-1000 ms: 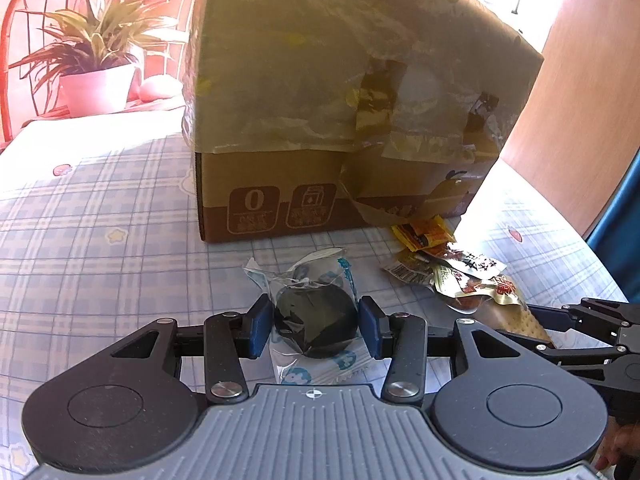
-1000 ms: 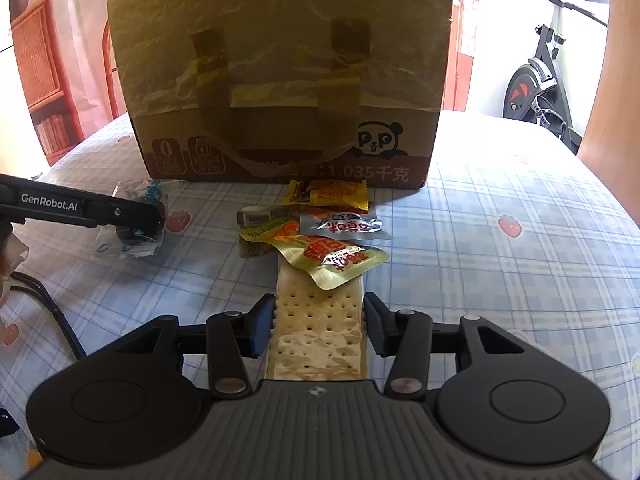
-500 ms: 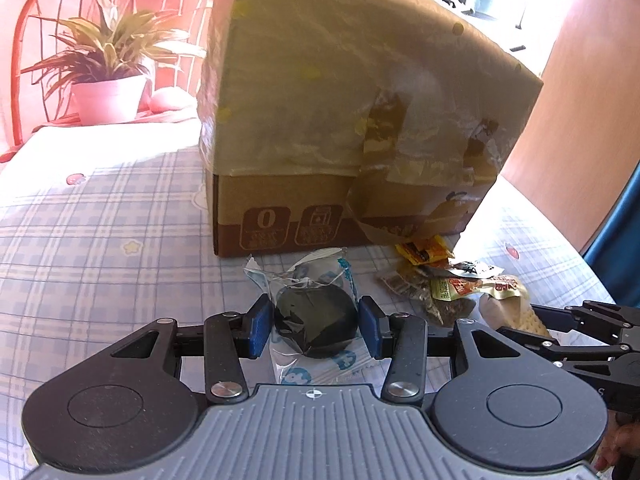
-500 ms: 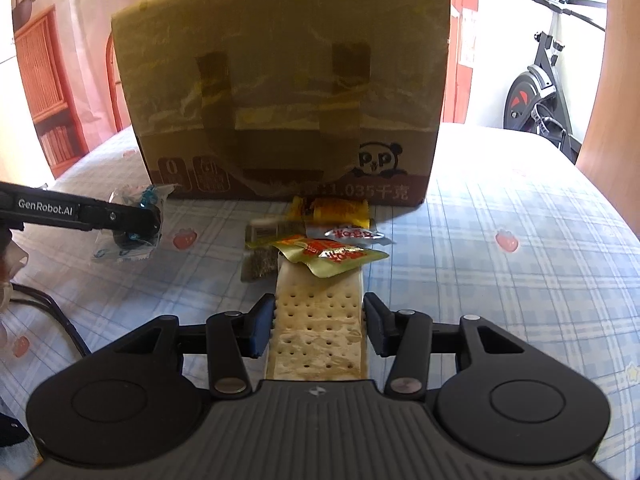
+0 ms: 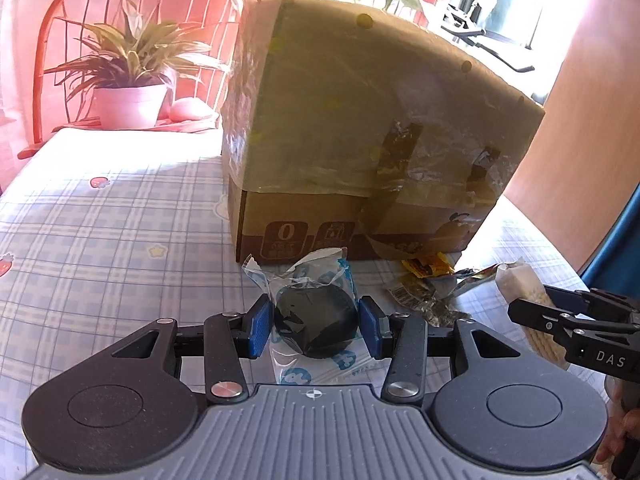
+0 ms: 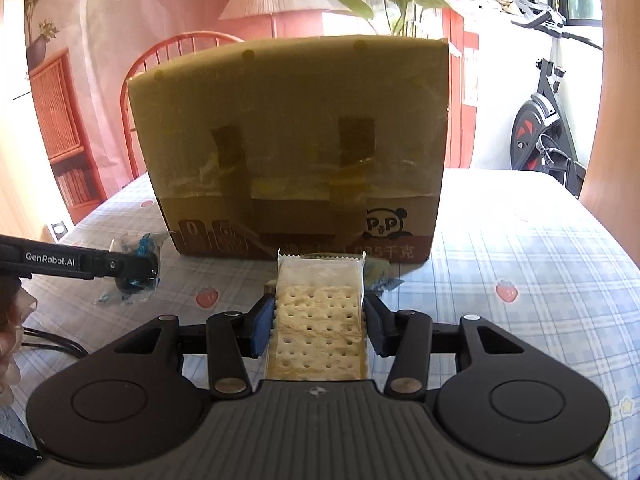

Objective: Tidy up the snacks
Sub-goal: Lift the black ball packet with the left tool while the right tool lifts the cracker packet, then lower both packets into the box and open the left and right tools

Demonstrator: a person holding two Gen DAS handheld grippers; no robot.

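Blue-padded fingers of the left gripper pinch a round dark snack in crinkled clear wrap above the checked desk. Behind stands a taped cardboard box, its contents hidden. Loose foil packets lie beside it. Further right, the right gripper clamps a flat, pitted cracker pack.
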